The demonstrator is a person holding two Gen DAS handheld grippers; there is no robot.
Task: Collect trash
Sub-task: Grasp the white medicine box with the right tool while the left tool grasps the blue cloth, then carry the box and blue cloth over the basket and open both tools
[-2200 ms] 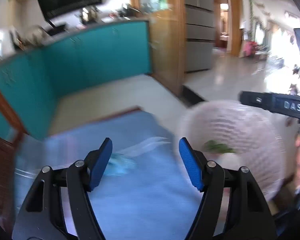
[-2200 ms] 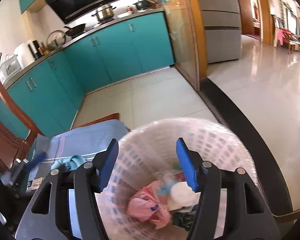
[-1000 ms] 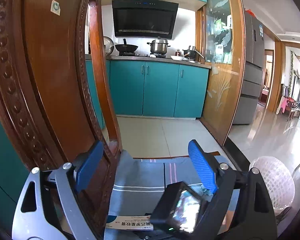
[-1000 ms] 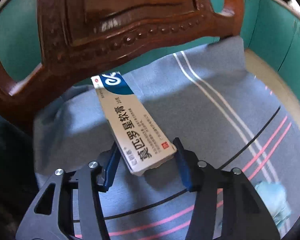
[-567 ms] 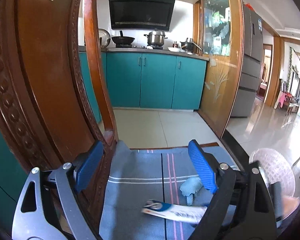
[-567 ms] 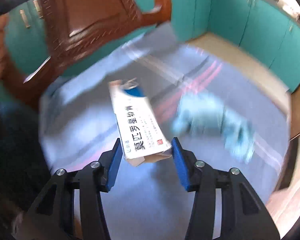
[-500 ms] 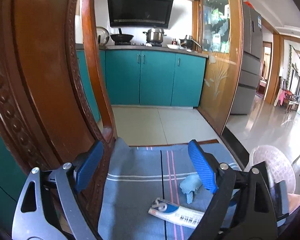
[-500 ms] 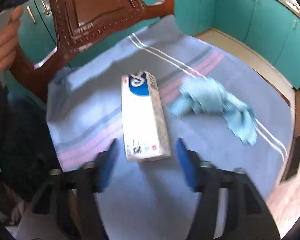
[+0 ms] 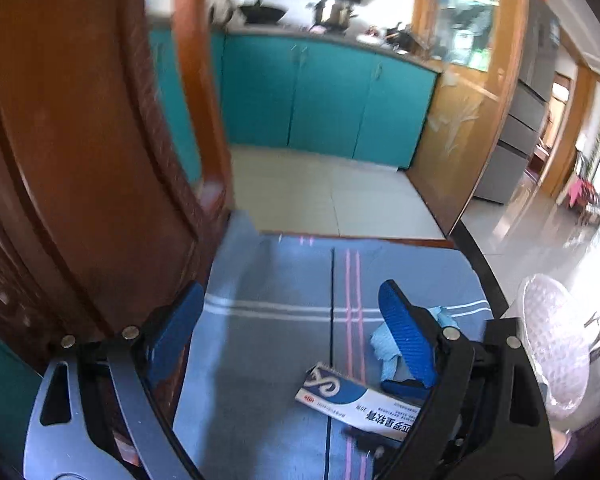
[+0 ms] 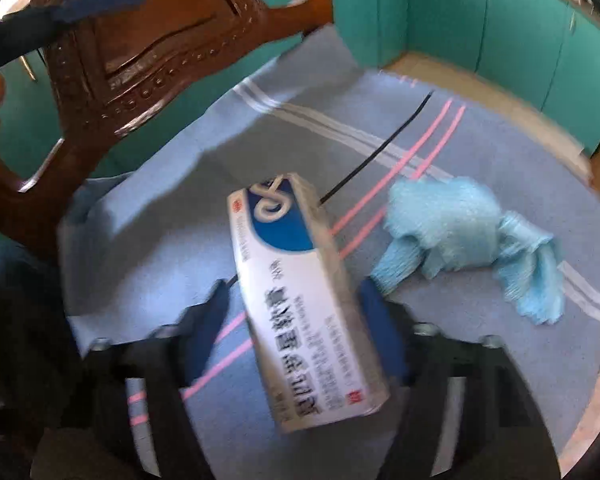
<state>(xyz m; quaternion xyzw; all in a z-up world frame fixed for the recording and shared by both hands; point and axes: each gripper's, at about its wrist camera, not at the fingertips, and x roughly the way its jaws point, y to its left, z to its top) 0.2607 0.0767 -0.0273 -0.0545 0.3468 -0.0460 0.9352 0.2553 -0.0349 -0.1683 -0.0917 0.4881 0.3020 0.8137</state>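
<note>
White and blue cardboard makes up the ointment box (image 10: 300, 304), a long carton with Chinese print, and it sits between the two blue fingers (image 10: 214, 316) of the right gripper (image 10: 296, 320). These fingers stand close at both long sides of the box, but the picture is blurred there and I cannot tell if they press on it. In the left wrist view the same box (image 9: 356, 404) shows low over the cloth, with a right finger beside it. Just to the right of the box lies a crumpled light blue tissue (image 10: 468, 236) on the blue striped cloth (image 10: 440, 152), which covers the seat of a carved wooden chair (image 10: 140, 40). The left gripper (image 9: 292, 328) hangs above the cloth near the chair back (image 9: 80, 140), its fingers wide apart with nothing between them. Beyond the seat edge, on the floor at the right, stands a white mesh basket (image 9: 556, 352). Teal kitchen cabinets (image 9: 324, 96) stand behind.
</note>
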